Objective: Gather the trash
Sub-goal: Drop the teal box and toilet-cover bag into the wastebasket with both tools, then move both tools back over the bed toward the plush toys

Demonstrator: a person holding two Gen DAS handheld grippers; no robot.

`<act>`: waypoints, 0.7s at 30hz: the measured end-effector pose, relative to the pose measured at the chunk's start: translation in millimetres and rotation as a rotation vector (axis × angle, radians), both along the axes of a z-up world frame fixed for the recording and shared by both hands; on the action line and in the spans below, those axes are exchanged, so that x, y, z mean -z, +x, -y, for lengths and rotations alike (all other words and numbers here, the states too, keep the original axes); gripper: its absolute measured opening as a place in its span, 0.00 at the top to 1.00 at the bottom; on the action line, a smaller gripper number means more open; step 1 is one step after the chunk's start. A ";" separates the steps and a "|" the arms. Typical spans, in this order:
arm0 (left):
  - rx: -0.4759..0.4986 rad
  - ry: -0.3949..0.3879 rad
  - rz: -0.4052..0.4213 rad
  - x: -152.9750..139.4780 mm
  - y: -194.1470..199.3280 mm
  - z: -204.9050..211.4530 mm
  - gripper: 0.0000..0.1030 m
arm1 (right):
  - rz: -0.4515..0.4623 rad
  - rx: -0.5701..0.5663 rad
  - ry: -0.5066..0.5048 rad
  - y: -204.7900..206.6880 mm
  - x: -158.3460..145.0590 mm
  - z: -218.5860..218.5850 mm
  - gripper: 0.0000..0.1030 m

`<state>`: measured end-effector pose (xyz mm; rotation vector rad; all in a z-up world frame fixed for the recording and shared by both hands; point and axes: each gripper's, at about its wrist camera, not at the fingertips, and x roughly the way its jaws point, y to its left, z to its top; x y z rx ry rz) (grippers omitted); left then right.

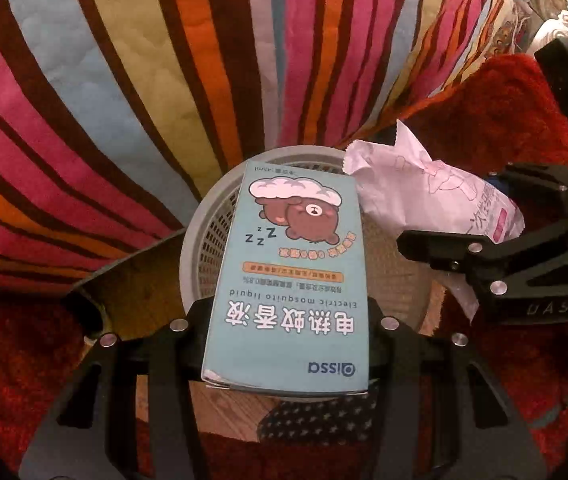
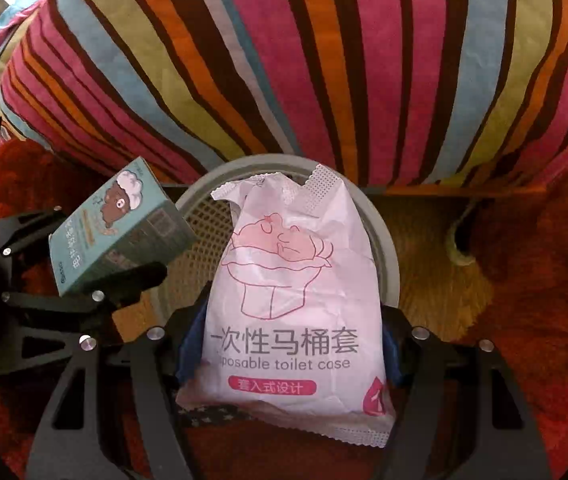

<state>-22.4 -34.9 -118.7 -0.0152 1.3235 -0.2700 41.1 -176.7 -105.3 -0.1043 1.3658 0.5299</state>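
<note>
My left hand-held gripper (image 1: pixel 287 344) clenched the stiff, light blue cardboard box (image 1: pixel 289 276); my right (image 2: pixel 287 354) pinched the soft pink-printed paper packet (image 2: pixel 295 288) over the grey mesh basket's rim (image 2: pixel 387 248).

Each wrist camera looks steeply down along its own fingers, close above the same grey basket (image 1: pixel 200 248) beside the striped bedding (image 2: pixel 284 60); each view also catches the other gripper.
</note>
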 end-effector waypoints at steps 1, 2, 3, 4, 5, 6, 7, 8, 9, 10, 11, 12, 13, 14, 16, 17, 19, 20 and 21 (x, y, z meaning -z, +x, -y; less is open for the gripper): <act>0.000 -0.003 -0.008 2.1 0.6 0.3 0.53 | -0.004 0.001 0.004 2.3 0.7 -0.5 0.35; 0.001 -0.002 -0.013 2.6 1.1 -0.1 0.53 | -0.008 0.001 0.005 4.8 1.4 -1.4 0.35; 0.002 -0.002 -0.017 4.0 0.3 -2.5 0.53 | -0.008 0.002 0.004 6.7 1.8 -1.6 0.35; 0.004 -0.003 -0.021 5.9 0.9 -1.9 0.52 | -0.006 0.002 0.002 7.2 1.8 -2.2 0.35; 0.006 -0.002 -0.024 6.8 1.0 -1.5 0.51 | -0.005 0.000 0.003 9.5 1.2 -5.2 0.35; 0.005 0.001 -0.025 7.5 1.0 -2.7 0.51 | -0.002 -0.001 0.003 11.4 0.7 -7.2 0.34; 0.005 0.005 -0.028 8.6 1.3 -2.7 0.49 | 0.001 -0.003 0.002 3.4 0.5 -4.5 0.33; 0.002 0.014 -0.031 9.8 2.1 -3.0 0.31 | 0.000 -0.007 0.001 5.0 0.8 -6.7 0.27; 0.000 0.025 -0.030 11.1 3.2 -3.4 0.20 | 0.000 -0.009 0.000 1.2 6.4 -5.5 0.21; -0.008 0.048 -0.021 13.4 4.8 -3.9 0.13 | 0.003 -0.010 0.000 -11.4 8.1 0.7 0.15; -0.017 0.065 -0.014 14.1 5.9 -5.2 0.13 | 0.008 -0.009 0.000 -15.4 5.9 5.7 0.11; -0.022 0.065 -0.012 14.0 6.0 -6.4 0.13 | 0.016 -0.004 -0.003 -14.1 5.2 5.5 0.10; -0.027 0.058 -0.010 13.8 6.3 -7.9 0.13 | 0.019 0.001 -0.004 -17.5 7.4 7.8 0.10; -0.031 0.057 -0.008 13.5 6.2 -8.3 0.13 | 0.018 0.008 -0.008 -16.3 8.4 8.4 0.10; -0.036 0.055 -0.003 12.6 6.1 -10.3 0.13 | 0.012 0.016 -0.006 -17.6 11.1 11.7 0.10; -0.036 0.054 -0.002 11.9 5.3 -10.6 0.13 | 0.013 0.018 -0.005 -17.7 11.8 12.3 0.10; -0.034 0.055 0.000 12.9 5.2 -10.7 0.13 | 0.016 0.016 -0.005 -18.5 11.2 16.8 0.10; -0.034 0.054 0.000 12.4 5.1 -10.3 0.13 | 0.016 0.016 -0.005 -18.4 11.7 16.8 0.10; -0.033 0.054 0.001 10.6 4.2 -8.9 0.13 | 0.016 0.017 -0.006 -19.8 10.8 17.4 0.10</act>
